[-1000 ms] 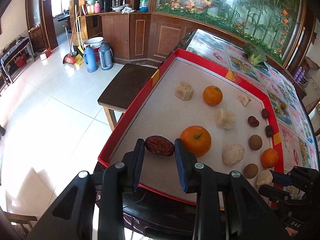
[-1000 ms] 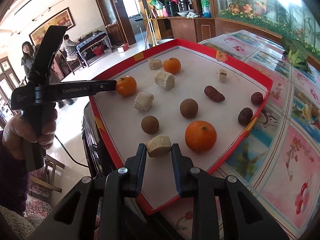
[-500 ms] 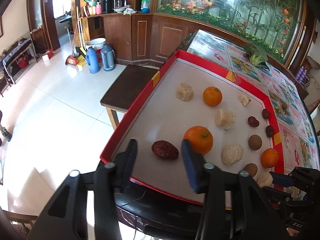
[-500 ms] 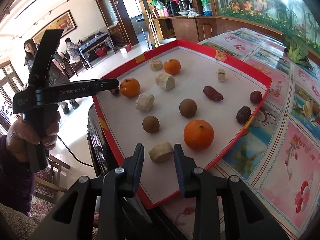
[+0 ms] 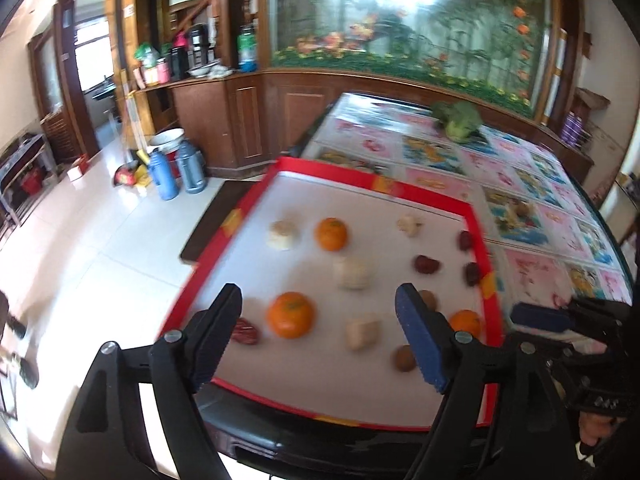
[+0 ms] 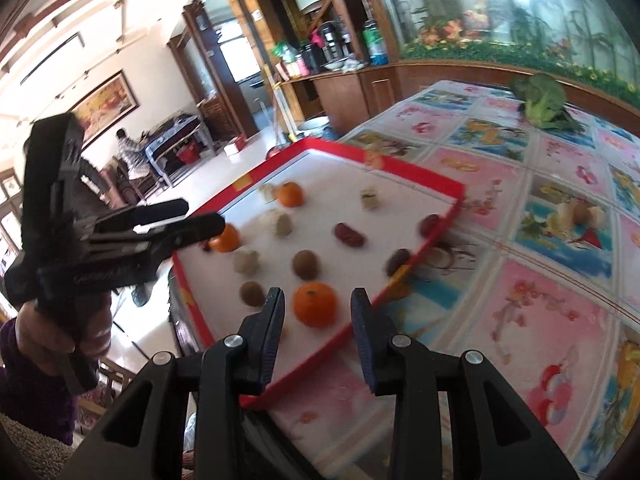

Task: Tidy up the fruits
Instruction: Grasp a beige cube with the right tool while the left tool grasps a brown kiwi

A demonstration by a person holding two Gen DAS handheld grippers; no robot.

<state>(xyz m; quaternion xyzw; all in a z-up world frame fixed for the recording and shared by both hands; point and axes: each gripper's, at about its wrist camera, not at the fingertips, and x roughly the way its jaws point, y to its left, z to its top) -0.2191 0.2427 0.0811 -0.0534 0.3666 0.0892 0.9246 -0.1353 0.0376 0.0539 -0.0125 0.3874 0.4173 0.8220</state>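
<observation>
Fruits lie scattered on the red-rimmed tray [image 5: 486, 248]. Left tool [image 5: 320, 330] hangs wide and empty above the tray's near edge, over the red date [image 5: 246, 331] and big orange [image 5: 291, 315]. Right tool [image 6: 317, 325], narrower and empty, frames another orange [image 6: 315, 304]; closing off-centre could roll it over the rim.
</observation>
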